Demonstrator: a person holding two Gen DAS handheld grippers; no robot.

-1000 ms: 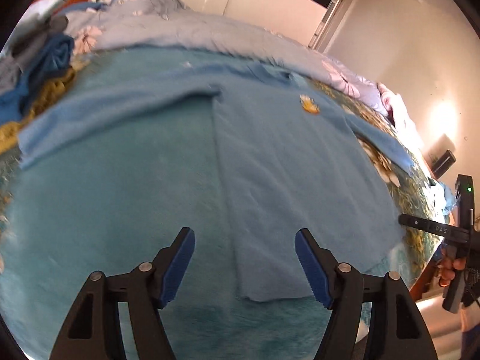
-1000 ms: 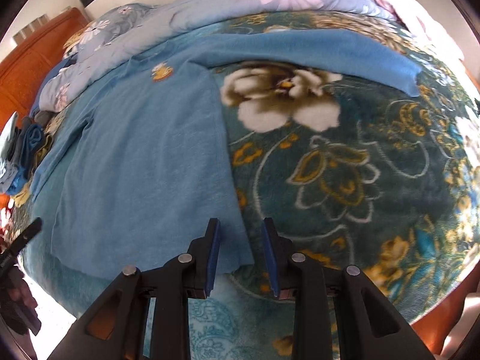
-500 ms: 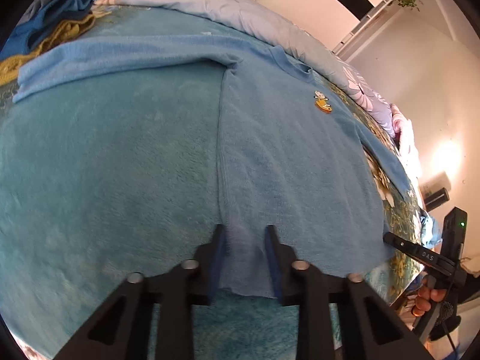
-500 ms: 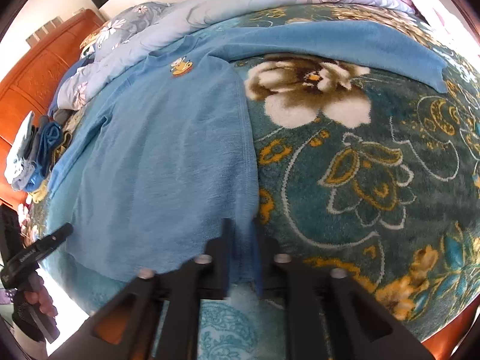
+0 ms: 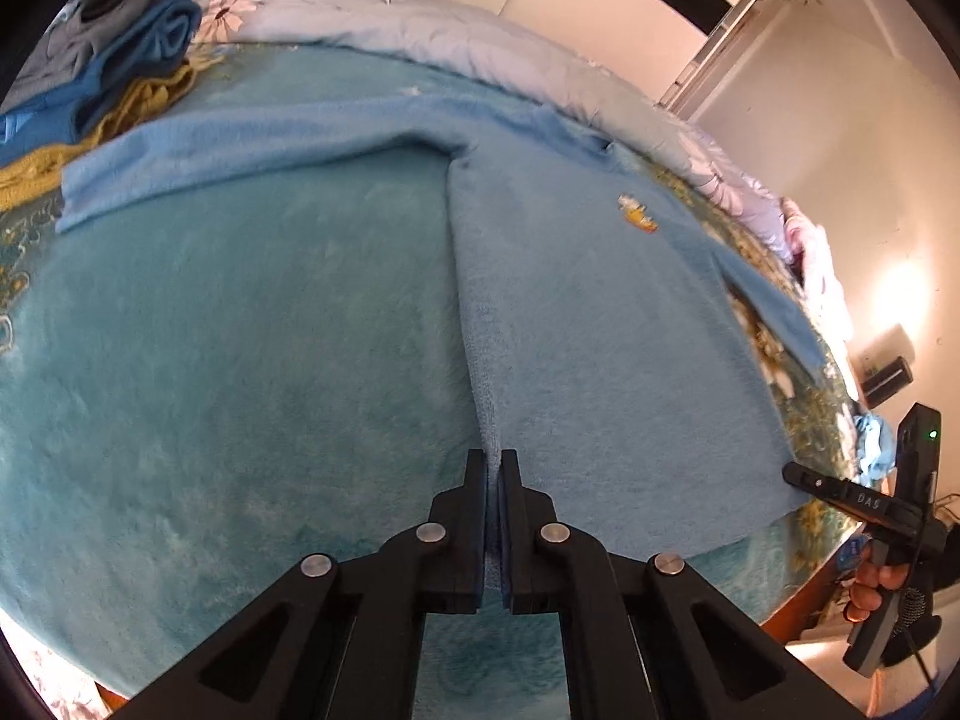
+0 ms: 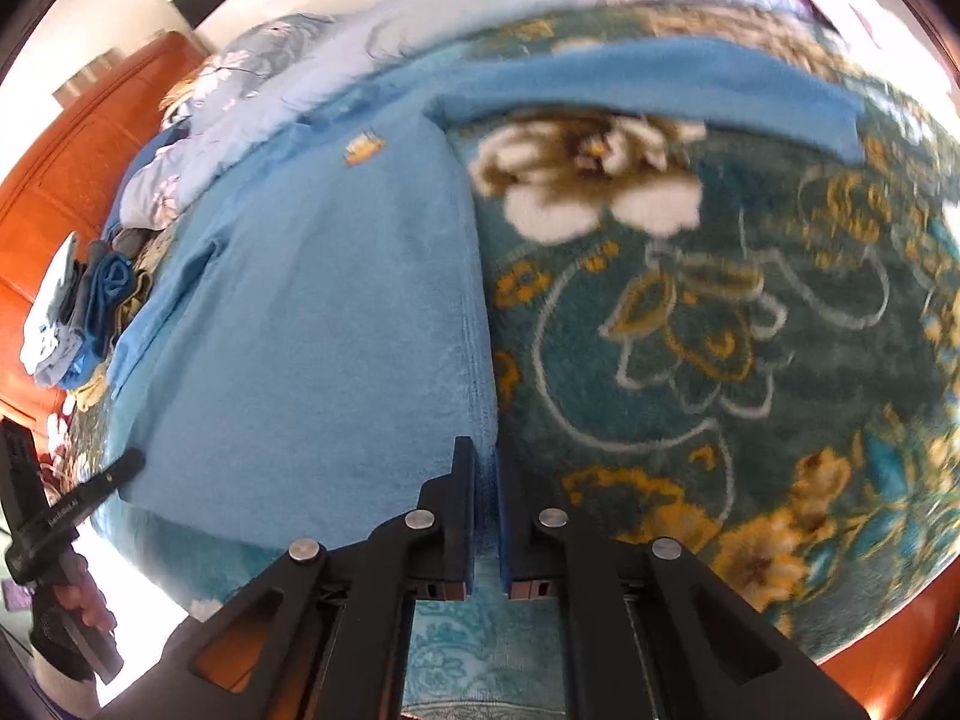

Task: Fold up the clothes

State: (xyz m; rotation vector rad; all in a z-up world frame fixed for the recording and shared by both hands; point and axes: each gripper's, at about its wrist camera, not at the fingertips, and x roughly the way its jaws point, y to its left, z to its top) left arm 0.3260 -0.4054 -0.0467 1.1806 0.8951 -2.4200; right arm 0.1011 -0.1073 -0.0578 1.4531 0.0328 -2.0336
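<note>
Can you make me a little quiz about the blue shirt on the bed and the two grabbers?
1. True or false: both sleeves of the shirt are already folded in.
2. What does the left gripper have in its jaws? A) a sleeve B) the shirt's bottom corner C) the blanket
3. What little picture sits on the shirt's chest?

Key:
1. False. Both sleeves lie spread out sideways.
2. B. Its jaws are shut on the hem corner; the right gripper pinches the other corner.
3. A small yellow badge, too small to tell what it shows.

Bright daylight, fisheye-warped edges (right view blurred), wall glare.
</note>
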